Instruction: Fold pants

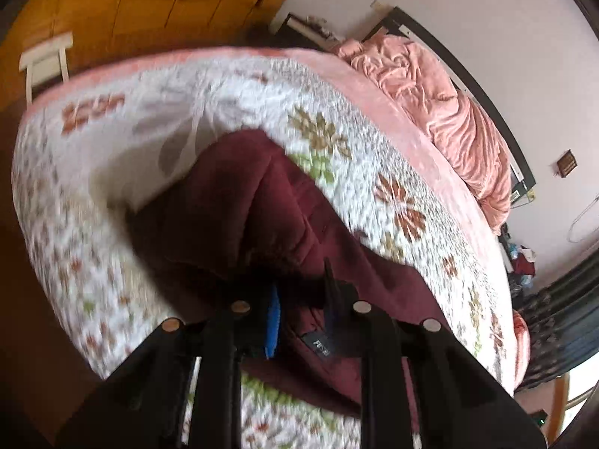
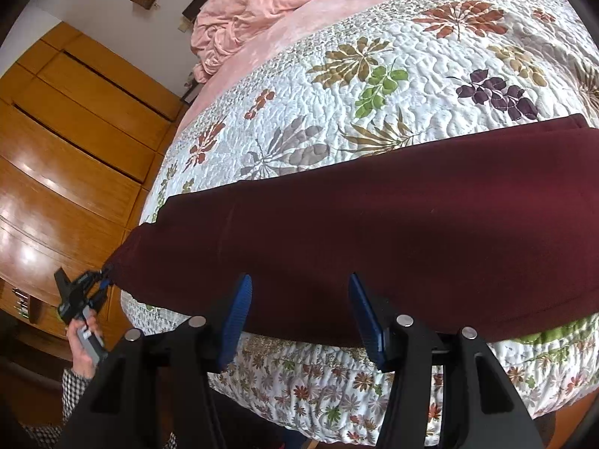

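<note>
Dark maroon pants point(image 2: 374, 224) lie stretched across the near edge of a flowered quilt point(image 2: 374, 75) on a bed. My right gripper point(image 2: 301, 299) is open, its blue pads point(image 2: 239, 310) standing apart over the pants' near edge. At the far left, a hand point(image 2: 84, 340) holds my left gripper point(image 2: 101, 280), which is shut on the end of the pants. In the blurred left wrist view, the left gripper point(image 1: 301, 292) pinches the bunched maroon pants point(image 1: 243, 217) near a black label point(image 1: 321, 348), and the cloth is raised off the quilt point(image 1: 112, 142).
A rumpled pink blanket point(image 2: 254, 11) lies at the head of the bed. A wooden wardrobe point(image 2: 56, 149) stands along the left side, with a white chair point(image 1: 45, 60) against it. A dark curtain point(image 1: 561, 318) hangs at the right.
</note>
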Action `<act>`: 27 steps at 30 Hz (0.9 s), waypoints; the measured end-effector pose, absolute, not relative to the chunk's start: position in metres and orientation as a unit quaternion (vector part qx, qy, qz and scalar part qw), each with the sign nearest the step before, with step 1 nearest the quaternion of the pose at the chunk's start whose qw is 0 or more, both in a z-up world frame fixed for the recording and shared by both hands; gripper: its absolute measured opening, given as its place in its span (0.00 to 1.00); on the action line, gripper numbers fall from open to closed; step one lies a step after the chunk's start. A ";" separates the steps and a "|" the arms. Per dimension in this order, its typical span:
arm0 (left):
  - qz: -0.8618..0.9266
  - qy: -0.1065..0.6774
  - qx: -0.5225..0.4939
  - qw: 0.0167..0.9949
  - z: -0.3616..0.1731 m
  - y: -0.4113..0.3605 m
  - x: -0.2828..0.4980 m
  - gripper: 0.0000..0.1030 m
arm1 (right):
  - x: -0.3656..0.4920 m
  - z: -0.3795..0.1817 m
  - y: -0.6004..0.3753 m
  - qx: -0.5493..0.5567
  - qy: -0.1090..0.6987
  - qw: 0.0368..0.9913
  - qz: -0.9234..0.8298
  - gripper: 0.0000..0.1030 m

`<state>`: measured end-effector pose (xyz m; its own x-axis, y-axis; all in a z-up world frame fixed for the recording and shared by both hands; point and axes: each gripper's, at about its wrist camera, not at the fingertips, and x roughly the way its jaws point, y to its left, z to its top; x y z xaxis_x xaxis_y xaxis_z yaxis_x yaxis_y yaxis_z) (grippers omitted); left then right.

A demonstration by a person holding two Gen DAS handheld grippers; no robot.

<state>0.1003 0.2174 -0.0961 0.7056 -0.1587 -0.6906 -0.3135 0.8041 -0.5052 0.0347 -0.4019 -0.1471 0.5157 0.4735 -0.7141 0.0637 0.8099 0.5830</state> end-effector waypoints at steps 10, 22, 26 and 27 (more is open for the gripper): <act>0.118 0.445 -0.271 0.845 -0.143 0.240 0.100 0.27 | 0.040 -0.155 -0.391 0.260 0.493 0.822 0.118 0.53; -0.023 0.412 -0.136 0.901 -0.077 0.087 0.090 0.69 | -0.037 -0.118 -0.532 0.310 0.418 0.853 -0.042 0.59; -0.122 0.445 -0.096 0.882 -0.097 -0.013 0.104 0.69 | -0.067 -0.129 -0.568 0.339 0.415 0.840 -0.082 0.59; -0.144 0.451 -0.087 0.877 -0.103 -0.036 0.105 0.69 | -0.072 -0.134 -0.573 0.349 0.416 0.836 -0.084 0.59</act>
